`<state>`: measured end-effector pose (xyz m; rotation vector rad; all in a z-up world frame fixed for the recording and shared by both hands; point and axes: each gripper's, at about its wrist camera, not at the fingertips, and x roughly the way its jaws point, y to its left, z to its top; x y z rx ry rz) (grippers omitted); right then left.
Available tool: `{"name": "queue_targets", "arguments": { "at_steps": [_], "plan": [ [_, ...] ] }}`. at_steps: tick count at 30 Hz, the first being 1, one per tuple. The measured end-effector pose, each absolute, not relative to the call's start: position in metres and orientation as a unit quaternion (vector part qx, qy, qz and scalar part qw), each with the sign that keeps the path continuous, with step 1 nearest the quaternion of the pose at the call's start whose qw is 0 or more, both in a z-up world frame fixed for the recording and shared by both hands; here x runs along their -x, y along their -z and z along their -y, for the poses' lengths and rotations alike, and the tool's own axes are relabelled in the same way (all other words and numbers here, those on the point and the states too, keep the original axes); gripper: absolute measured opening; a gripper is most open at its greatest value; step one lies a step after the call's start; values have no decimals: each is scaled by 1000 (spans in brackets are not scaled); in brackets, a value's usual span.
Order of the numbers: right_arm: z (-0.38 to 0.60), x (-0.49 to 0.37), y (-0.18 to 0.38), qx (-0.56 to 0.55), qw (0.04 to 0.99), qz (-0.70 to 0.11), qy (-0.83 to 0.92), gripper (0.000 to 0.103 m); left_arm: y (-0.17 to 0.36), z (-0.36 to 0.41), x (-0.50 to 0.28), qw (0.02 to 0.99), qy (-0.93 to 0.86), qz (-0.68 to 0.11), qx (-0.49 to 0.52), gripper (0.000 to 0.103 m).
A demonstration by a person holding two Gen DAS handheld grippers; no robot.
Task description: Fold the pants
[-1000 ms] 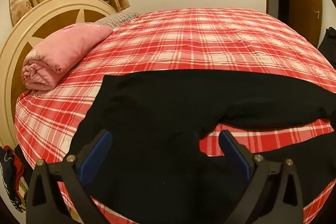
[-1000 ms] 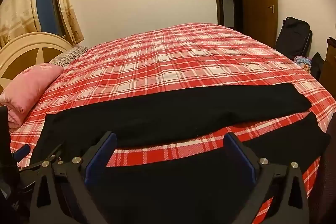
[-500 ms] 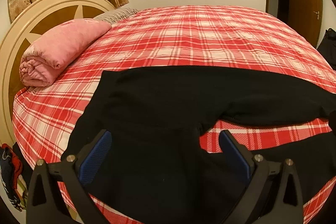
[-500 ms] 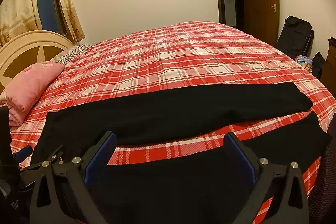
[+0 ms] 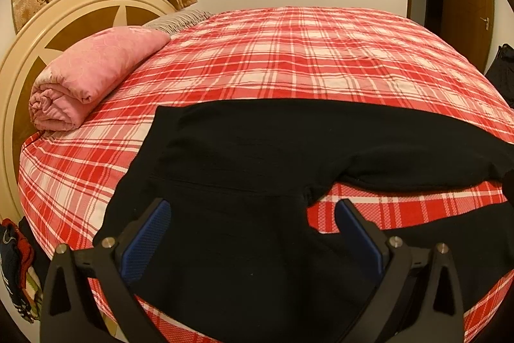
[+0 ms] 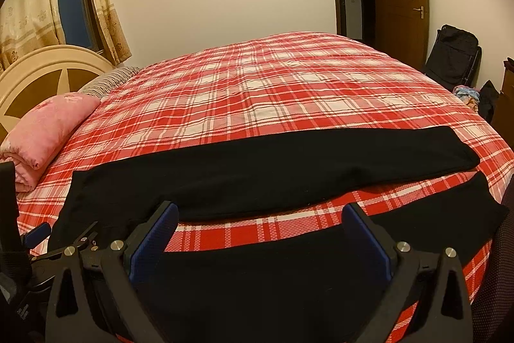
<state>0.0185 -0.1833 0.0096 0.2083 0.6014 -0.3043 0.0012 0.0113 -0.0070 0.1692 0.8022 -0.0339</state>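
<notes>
black pants (image 5: 257, 150) spread flat along the bed's (image 5: 289, 53) near edge.
we hold the left gripper (image 5: 253, 221) and right gripper (image 6: 260, 224) spread wide, ribbed blue pads (image 6: 154, 243) bare above soft matte cloth.

The black pants (image 5: 244, 156) were cut off in the left wrist view: the far leg ran out past the right edge, and the near leg was lost behind the fingers (image 5: 359, 233) of the left gripper (image 5: 253, 225) and the lower edge. In the right wrist view the waist end of the pants (image 6: 289, 169) was partly covered by the left gripper (image 6: 38, 233), itself cropped at the left edge. The near leg was hidden below by the right gripper (image 6: 260, 230). The clothes (image 5: 14, 266) beside the bed (image 5: 289, 60) were too cropped to be identified.
</notes>
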Motion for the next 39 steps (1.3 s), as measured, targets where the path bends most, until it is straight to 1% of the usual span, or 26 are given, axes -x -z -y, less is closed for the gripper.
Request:
{"name": "queue_targets", "arguments": {
  "at_steps": [28, 39],
  "plan": [
    [183, -27, -3, -89, 929, -320, 166, 102, 10, -7, -1, 916, 21, -392, -87, 103],
    [195, -46, 7, -88, 922, -337, 169, 102, 22, -26, -30, 909, -6, -407, -88, 103]
  ]
}}
